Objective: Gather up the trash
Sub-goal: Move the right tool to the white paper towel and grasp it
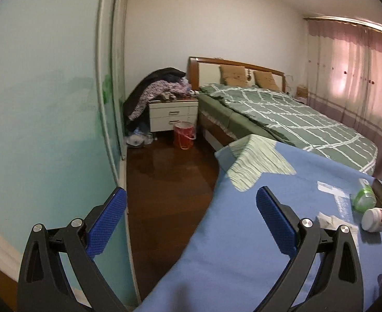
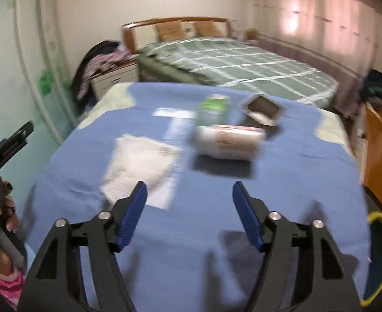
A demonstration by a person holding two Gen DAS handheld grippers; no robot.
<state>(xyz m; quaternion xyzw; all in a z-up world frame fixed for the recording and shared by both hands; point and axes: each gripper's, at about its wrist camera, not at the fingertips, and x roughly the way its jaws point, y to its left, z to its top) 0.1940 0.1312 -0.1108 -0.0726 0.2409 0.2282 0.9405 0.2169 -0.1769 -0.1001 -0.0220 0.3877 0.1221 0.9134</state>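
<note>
Trash lies scattered on the blue cloth (image 2: 217, 234) in front of me: a crumpled white paper (image 2: 139, 166), a white jar (image 2: 227, 143) on its side, a green-and-clear bottle (image 2: 213, 110) behind it, and a dark tray (image 2: 262, 109) beside that. My right gripper (image 2: 189, 202) hangs above the cloth, fingers apart and empty. My left gripper (image 1: 191, 215) is spread wide too, holding nothing, at the cloth's left edge over the wooden floor (image 1: 165, 182).
</note>
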